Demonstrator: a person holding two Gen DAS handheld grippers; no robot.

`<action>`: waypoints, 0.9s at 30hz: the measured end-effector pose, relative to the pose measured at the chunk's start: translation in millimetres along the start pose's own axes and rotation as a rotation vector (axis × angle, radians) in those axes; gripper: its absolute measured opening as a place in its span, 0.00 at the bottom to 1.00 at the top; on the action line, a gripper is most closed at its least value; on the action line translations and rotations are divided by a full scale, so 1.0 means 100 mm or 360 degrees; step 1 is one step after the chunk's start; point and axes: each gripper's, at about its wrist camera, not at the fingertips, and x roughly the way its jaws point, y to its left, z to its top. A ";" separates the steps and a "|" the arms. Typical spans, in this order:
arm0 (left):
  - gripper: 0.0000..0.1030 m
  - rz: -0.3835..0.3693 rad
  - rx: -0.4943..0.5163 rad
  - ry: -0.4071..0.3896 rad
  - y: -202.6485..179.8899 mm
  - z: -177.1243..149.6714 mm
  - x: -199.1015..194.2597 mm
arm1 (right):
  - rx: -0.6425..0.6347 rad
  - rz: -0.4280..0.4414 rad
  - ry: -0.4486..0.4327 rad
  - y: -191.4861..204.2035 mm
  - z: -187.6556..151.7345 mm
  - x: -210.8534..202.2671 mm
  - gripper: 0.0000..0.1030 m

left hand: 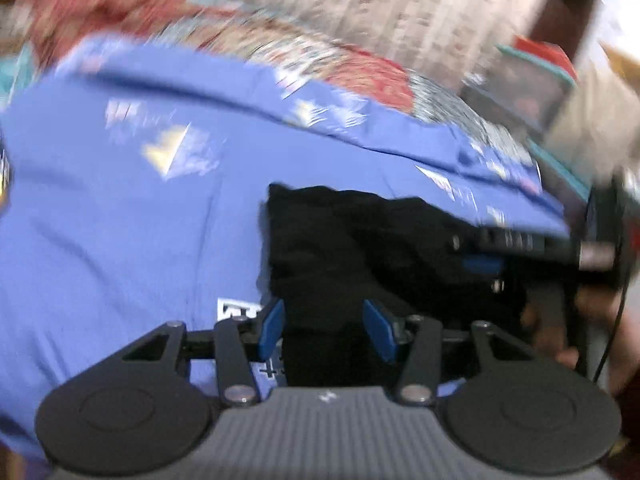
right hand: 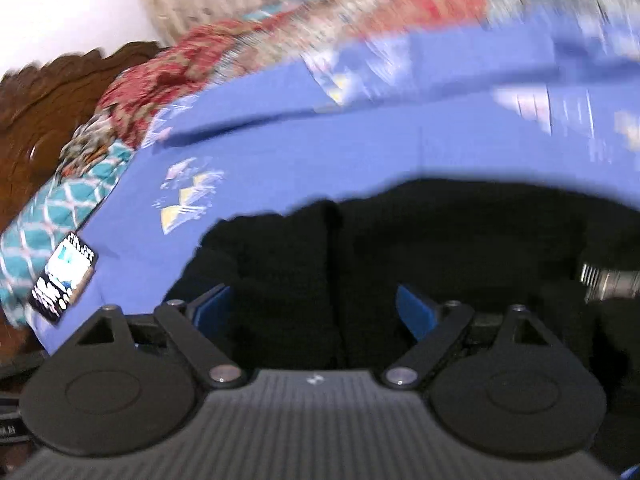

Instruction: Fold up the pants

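Black pants (left hand: 360,248) blur into shadow on blue sheet (left hand: 120,220); both tongs (left hand: 324,330) (right hand: 316,312) gape, gripping nothing.

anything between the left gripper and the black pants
Nothing visible does. The left gripper is open, and the black pants lie directly between and ahead of its blue fingers on the blue sheet. The right gripper, also open, sits over the same dark cloth. The frames are blurred, so contact cannot be judged.
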 end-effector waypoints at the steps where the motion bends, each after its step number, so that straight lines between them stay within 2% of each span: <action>1: 0.43 -0.0015 -0.0065 0.0007 0.08 0.02 0.04 | 0.0083 0.0040 0.0075 -0.02 0.00 0.09 0.52; 2: 0.43 -0.0017 -0.0102 0.0014 0.11 0.03 0.06 | 0.0131 0.0091 0.0135 -0.06 -0.03 0.13 0.43; 3: 0.43 -0.0010 -0.0113 0.0021 0.14 0.05 0.10 | 0.0131 0.0078 0.0152 -0.03 -0.05 0.15 0.38; 5: 0.43 0.0010 -0.0097 0.0039 0.14 0.05 0.15 | 0.0047 0.0065 0.0100 0.03 -0.06 0.06 0.22; 7: 0.43 0.0010 -0.0078 0.0057 0.11 0.06 0.23 | 0.0056 0.0095 0.0008 0.04 -0.03 -0.14 0.20; 9: 0.43 -0.0003 -0.0050 0.0061 0.04 0.06 0.27 | 0.0021 0.0047 -0.0116 0.07 0.00 -0.32 0.20; 12: 0.44 0.0000 -0.0001 0.0048 -0.09 0.05 0.29 | -0.0109 -0.0141 -0.0306 0.06 -0.05 -0.60 0.20; 14: 0.44 -0.0010 0.0012 0.0065 -0.15 0.06 0.35 | -0.0078 -0.0224 -0.0266 -0.04 -0.09 -0.55 0.26; 16: 0.44 0.0006 0.0025 0.0107 -0.20 0.07 0.43 | -0.0019 -0.0234 -0.0080 -0.19 -0.13 -0.38 0.34; 17: 0.44 0.0029 0.0040 0.0135 -0.22 0.07 0.47 | 0.0017 -0.0242 -0.0063 -0.24 -0.14 -0.37 0.34; 20: 0.44 0.0099 0.0104 0.0178 -0.28 0.05 0.52 | 0.0136 -0.0191 -0.0182 -0.36 -0.09 -0.57 0.35; 23: 0.44 0.0102 0.0104 0.0171 -0.29 0.04 0.49 | 0.0106 -0.0221 -0.0360 -0.31 -0.04 -0.79 0.37; 27: 0.43 0.0078 0.0033 0.0045 -0.28 0.10 0.31 | 0.0033 -0.0170 -0.0469 -0.14 0.02 -0.79 0.36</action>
